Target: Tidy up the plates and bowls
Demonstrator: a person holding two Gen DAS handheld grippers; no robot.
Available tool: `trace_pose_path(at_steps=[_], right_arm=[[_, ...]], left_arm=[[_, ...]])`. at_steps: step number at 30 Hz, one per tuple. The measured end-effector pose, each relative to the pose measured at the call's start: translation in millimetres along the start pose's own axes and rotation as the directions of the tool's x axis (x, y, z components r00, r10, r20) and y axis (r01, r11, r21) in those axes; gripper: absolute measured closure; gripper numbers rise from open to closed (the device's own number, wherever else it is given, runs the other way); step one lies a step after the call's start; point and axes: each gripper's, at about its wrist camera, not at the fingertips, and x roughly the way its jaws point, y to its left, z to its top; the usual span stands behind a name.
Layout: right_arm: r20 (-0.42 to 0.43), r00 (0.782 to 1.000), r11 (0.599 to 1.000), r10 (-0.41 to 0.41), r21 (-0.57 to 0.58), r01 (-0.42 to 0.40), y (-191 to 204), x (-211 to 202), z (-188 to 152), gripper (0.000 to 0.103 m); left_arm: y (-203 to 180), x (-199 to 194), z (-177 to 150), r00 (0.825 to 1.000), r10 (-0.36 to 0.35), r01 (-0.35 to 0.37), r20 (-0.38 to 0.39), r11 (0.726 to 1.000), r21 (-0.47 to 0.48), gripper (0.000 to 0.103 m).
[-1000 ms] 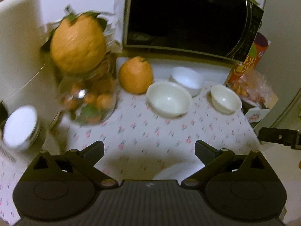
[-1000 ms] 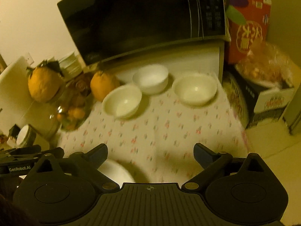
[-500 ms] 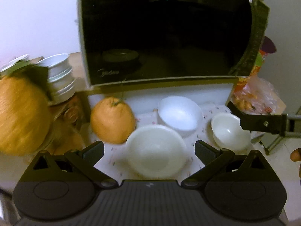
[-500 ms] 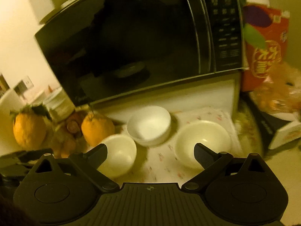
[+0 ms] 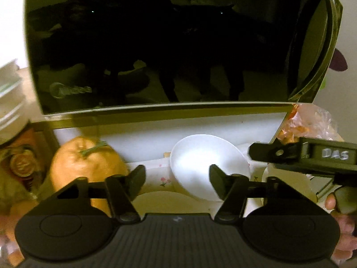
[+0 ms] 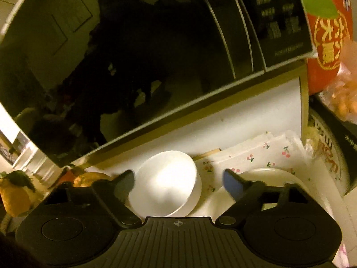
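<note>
Left gripper (image 5: 177, 177) and right gripper (image 6: 178, 182) apart, just closing, around white bowl (image 5: 207, 165); microwave (image 5: 156, 44) behind.

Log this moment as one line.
left gripper: closing, white bowl ahead, ungripped | right gripper: closing, same bowl between fingers, ungripped

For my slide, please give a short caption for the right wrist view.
Right gripper with jaws closing around a white bowl below the microwave.

Left tool (image 5: 177, 178), right tool (image 6: 178, 182): angled down, jaws just closing, half-parted, pads pressing nothing.
</note>
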Motion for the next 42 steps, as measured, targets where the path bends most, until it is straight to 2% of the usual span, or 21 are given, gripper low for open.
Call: trace_pose_path(at_steps=[3,4,8,16,27,36,42], right_arm=[[-0.030,1.000,1.000,-0.006,0.011,0.006,-4.9,14.8,-4.2,0.054],[-0.038,0.999,1.000,-0.011,0.011,0.011,-5.9,18.2,-5.8,0.062],[-0.041,0.999,1.000,-0.017,0.008,0.017,-7.1,25.7,-8.4,0.071],[-0.045,0.999,0.999,-0.025,0.020,0.026,-9.8,32.0,-9.8,0.088],[-0.032,0.999,0.999,-0.034,0.018,0.034,-6.9,31.4,-10.7,0.090],[0.007,1.000,1.000,-0.015,-0.007,0.015,11.9,-0.8,-0.1,0.090],[-0.012,0.999,0.999,-0.036,-0.031,0.036,25.0,-25.6,2.9,0.090]], left_arm=[[-0.6,9.6,-0.5,1.000,0.009,-0.009,-0.010,1.000,0.002,0.060],[-0.1,11.2,-1.5,1.000,0.016,-0.016,-0.011,1.000,-0.002,0.066],[0.1,18.0,-3.5,1.000,0.022,-0.022,-0.016,0.999,-0.023,0.080],[-2.3,32.4,-4.7,0.999,0.020,-0.021,-0.024,0.999,-0.034,0.093],[-0.6,24.8,-2.3,1.000,0.019,-0.020,-0.007,0.999,-0.031,0.094],[0.9,-10.6,4.7,0.999,0.014,-0.013,0.030,0.999,-0.036,0.094],[-0.6,-40.1,6.9,0.999,-0.016,0.018,0.040,0.998,-0.052,0.094]])
